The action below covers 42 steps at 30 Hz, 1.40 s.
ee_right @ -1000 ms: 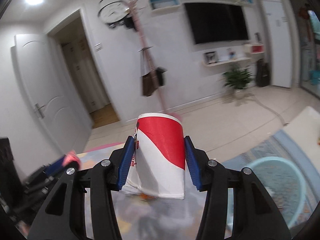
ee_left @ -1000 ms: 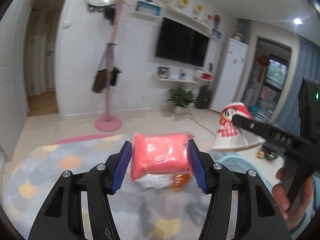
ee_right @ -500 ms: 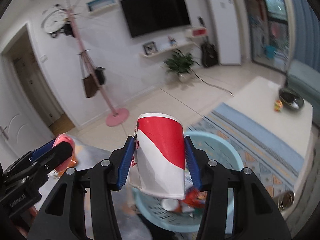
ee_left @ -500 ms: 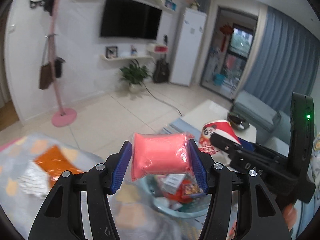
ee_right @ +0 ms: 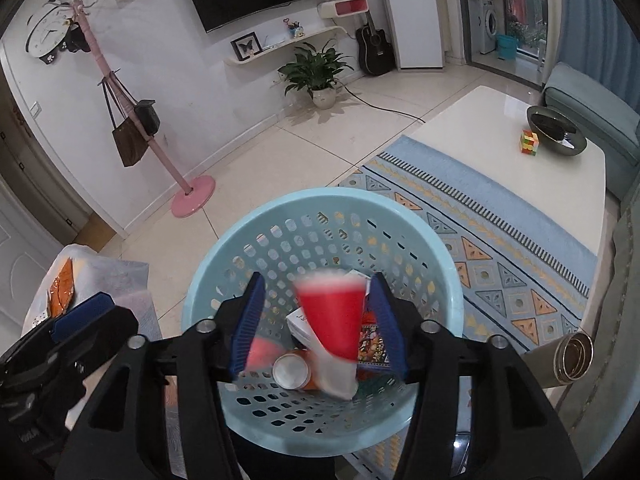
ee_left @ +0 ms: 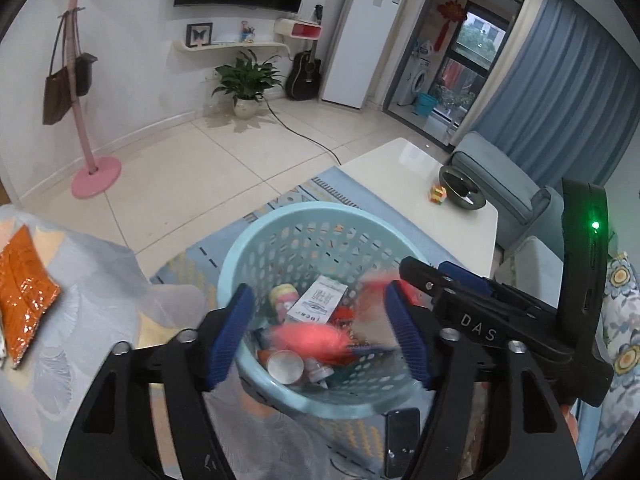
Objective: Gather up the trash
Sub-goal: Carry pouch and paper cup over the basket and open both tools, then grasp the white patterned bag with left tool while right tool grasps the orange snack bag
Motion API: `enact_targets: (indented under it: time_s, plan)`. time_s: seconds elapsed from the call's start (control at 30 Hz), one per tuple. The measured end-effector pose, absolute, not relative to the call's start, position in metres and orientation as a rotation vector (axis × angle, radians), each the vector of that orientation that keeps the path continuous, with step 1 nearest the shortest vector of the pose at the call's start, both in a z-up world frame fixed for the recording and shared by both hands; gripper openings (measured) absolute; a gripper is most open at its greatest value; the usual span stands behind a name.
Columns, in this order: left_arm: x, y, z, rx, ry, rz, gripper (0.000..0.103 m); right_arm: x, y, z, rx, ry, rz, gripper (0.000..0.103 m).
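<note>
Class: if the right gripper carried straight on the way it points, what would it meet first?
Probably the blurred red-and-white paper cup, loose between the just-opened jaws of the right gripper. Beyond it lies the trash already in the blue basket; depth is hard to judge.

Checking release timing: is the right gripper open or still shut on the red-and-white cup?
Open. The right gripper pads stand clear of the blurred cup, which is dropping into the blue basket; its jaws have just been opening.

The pink packet (ee_left: 308, 338) is a motion smear inside the basket (ee_left: 240, 248), its edges unreadable. The red-and-white cup (ee_right: 332, 320) is likewise blurred, its printing illegible. The black phone (ee_left: 402, 438) is partly covered by a gripper arm. The orange packet (ee_left: 24, 296) is cut by the left wrist picture's edge.
</note>
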<state>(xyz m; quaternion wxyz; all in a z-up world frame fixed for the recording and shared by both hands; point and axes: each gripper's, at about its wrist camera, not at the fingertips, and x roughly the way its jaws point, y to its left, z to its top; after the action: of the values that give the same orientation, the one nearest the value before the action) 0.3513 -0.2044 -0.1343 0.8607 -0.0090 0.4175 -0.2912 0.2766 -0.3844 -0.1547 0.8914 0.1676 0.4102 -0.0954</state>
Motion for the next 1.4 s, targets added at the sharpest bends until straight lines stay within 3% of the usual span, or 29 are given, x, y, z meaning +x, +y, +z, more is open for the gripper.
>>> enact_targets:
  time_s: [0.37,0.7,1.1,1.17,1.3,1.4]
  plan:
    - [0.330,-0.161,-0.101,-0.075,0.803,-0.575,0.074,0.268,-0.354,-0.123,0.301,0.805,-0.137,0.059]
    - [0.311,-0.046,-0.062,-0.146,0.712,-0.310,0.074,0.270,-0.266,-0.072,0.194,0.713,0.039,0.059]
    - [0.366,0.061,-0.114,-0.415,0.913,-0.130,0.071,0.311,-0.122,-0.071,-0.069,0.735,0.193,0.059]
    - [0.375,0.065,-0.124,-0.450,0.932,-0.134,0.064,0.321,-0.111,-0.078,-0.073,0.757,0.229,0.059]
    - [0.384,0.067,-0.131,-0.448,0.910,-0.132,0.057,0.347,-0.097,-0.100,-0.064,0.822,0.274,0.044]
    - [0.386,0.066,-0.132,-0.426,0.902,-0.122,0.045,0.360,-0.092,-0.112,-0.045,0.858,0.291,0.042]
